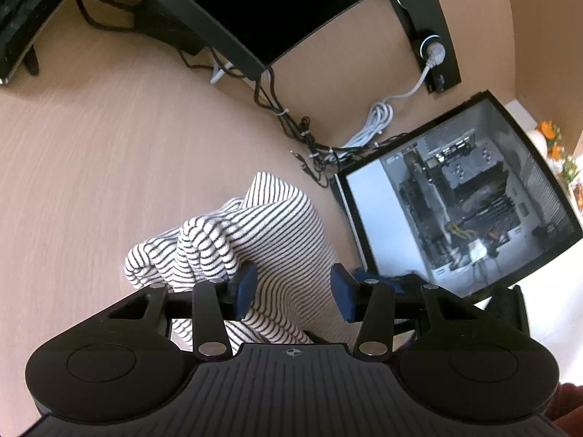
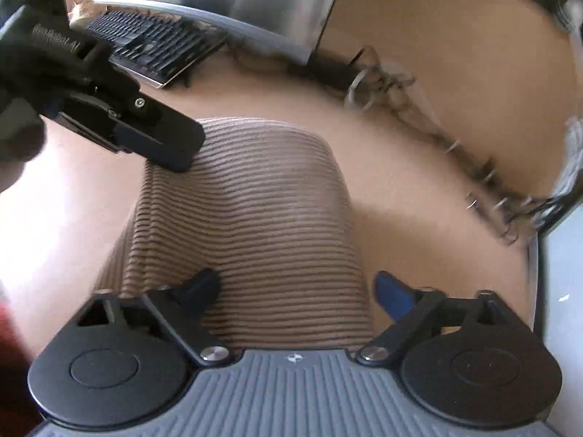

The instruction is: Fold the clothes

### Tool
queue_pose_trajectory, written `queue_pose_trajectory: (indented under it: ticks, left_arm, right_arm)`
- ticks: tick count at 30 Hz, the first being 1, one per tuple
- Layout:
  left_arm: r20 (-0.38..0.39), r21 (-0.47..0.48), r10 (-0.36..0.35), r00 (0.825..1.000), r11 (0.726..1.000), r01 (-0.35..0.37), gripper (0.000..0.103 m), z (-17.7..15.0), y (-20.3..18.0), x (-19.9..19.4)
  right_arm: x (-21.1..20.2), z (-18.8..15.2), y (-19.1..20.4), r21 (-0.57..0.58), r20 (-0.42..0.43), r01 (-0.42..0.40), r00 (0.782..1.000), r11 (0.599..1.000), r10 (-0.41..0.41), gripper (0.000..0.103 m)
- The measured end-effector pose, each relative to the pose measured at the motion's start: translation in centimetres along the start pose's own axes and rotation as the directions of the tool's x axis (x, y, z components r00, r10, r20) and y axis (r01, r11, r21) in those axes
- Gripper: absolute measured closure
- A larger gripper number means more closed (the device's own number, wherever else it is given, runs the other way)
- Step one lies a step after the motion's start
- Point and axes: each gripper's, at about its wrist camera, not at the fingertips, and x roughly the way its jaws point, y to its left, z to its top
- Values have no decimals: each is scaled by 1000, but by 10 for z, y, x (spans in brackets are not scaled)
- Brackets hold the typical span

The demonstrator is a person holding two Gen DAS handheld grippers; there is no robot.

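Both grippers stood open over the striped garment, mid-fold on the bench.

On the left, your left gripper [image 1: 293, 293] had its jaws well apart with nothing clamped; the striped garment [image 1: 255, 240] lay bunched under and between the blue pads [image 1: 246, 287], heaped in folds toward the left pad. It sat near you on the bench [image 1: 109, 145], just left of the open computer case [image 1: 466, 196]. You would have done well to flatten that heap before pinching an edge. On the right, your right gripper [image 2: 295, 291] also had its jaws wide and held nothing, the cloth lying smooth between them. A hem grip at both near corners, I judge, would have kept the fold square and clear of the cables [image 2: 473, 167].
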Motion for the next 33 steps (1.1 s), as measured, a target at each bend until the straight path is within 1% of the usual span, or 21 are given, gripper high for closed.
queue_pose_trajectory:
  ticks: [1, 4, 6, 9, 11, 13, 15, 16, 17, 18, 19, 20, 21, 22, 23, 25, 27, 29, 30, 32, 33]
  left_arm:
    - [3, -4, -3, 1000, 1000, 3, 53, -1, 1, 0]
    - [9, -19, -5, 1000, 1000, 5, 53, -1, 2, 0]
    - [7, -9, 7, 1000, 1000, -7, 53, -1, 0, 1]
    - [-2, 8, 19, 1000, 1000, -19, 53, 0, -2, 1]
    - [-15, 21, 22, 1000, 1000, -22, 53, 2, -3, 1]
    - [-26, 37, 22, 999, 999, -21, 53, 4, -3, 2]
    - [-30, 43, 21, 999, 999, -19, 53, 5, -3, 3]
    - [-31, 43, 20, 999, 999, -18, 53, 5, -3, 3]
    - [-31, 41, 19, 999, 999, -18, 53, 5, -3, 3]
    - [-30, 39, 18, 999, 999, -17, 53, 5, -3, 3]
    - [-28, 37, 16, 999, 999, -15, 53, 4, -2, 3]
    - [-27, 35, 14, 1000, 999, -13, 53, 5, -2, 3]
    - [-28, 33, 12, 1000, 999, -11, 53, 6, 0, 2]
    - [-28, 32, 10, 1000, 999, -9, 53, 7, 1, 1]
    - [-28, 31, 8, 1000, 1000, -7, 53, 7, 2, 1]
    - [-28, 28, 4, 1000, 1000, -3, 53, 9, 5, -1]
    - [-27, 25, 0, 1000, 1000, 0, 53, 11, 7, -2]
    - [-27, 22, -4, 1000, 1000, 4, 53, 13, 10, -3]
    - [-27, 20, -6, 1000, 1000, 6, 53, 14, 11, -4]
    - [-27, 17, -10, 1000, 1000, 10, 53, 16, 14, -5]
    - [-27, 16, -12, 1000, 1000, 12, 53, 17, 15, -6]
  right_arm:
    - [-2, -2, 3, 9, 2, 17, 1000, 1000, -17, 0]
    - [0, 0, -5, 102, -42, 11, 999, 995, -7, 0]
    - [8, 1, -18, 217, -88, -24, 995, 976, 45, 0]
    - [12, -2, -46, 370, -129, -103, 979, 923, 160, 0]
    - [1, -7, -60, 434, -74, -177, 970, 883, 231, 0]
    - [-12, -10, -78, 501, 26, -220, 971, 837, 239, 0]
    - [-12, -11, -98, 562, 81, -254, 964, 787, 253, 0]
    - [-6, -11, -107, 585, 88, -270, 959, 765, 271, 1]
    - [1, -11, -112, 594, 82, -273, 956, 757, 280, 8]
    - [10, -11, -115, 593, 72, -279, 953, 756, 295, 19]
    - [21, -12, -116, 593, 47, -287, 945, 752, 324, 23]
    - [33, -10, -116, 598, 42, -308, 934, 740, 356, 23]
    - [39, -11, -113, 606, 42, -342, 915, 718, 401, 23]
    - [44, -11, -107, 599, 26, -362, 900, 714, 435, 22]
    - [48, -10, -101, 591, 8, -381, 885, 711, 466, 22]
    - [38, -4, -89, 524, 4, -380, 896, 763, 444, 26]
    - [13, 3, -86, 485, 53, -405, 898, 775, 436, 41]
    - [-13, 9, -85, 424, 105, -455, 884, 783, 456, 45]
    - [-21, 10, -81, 394, 99, -457, 883, 797, 458, 45]
    - [-20, 6, -70, 345, 29, -416, 901, 842, 433, 44]
    - [-12, 1, -64, 320, -22, -377, 914, 869, 405, 44]
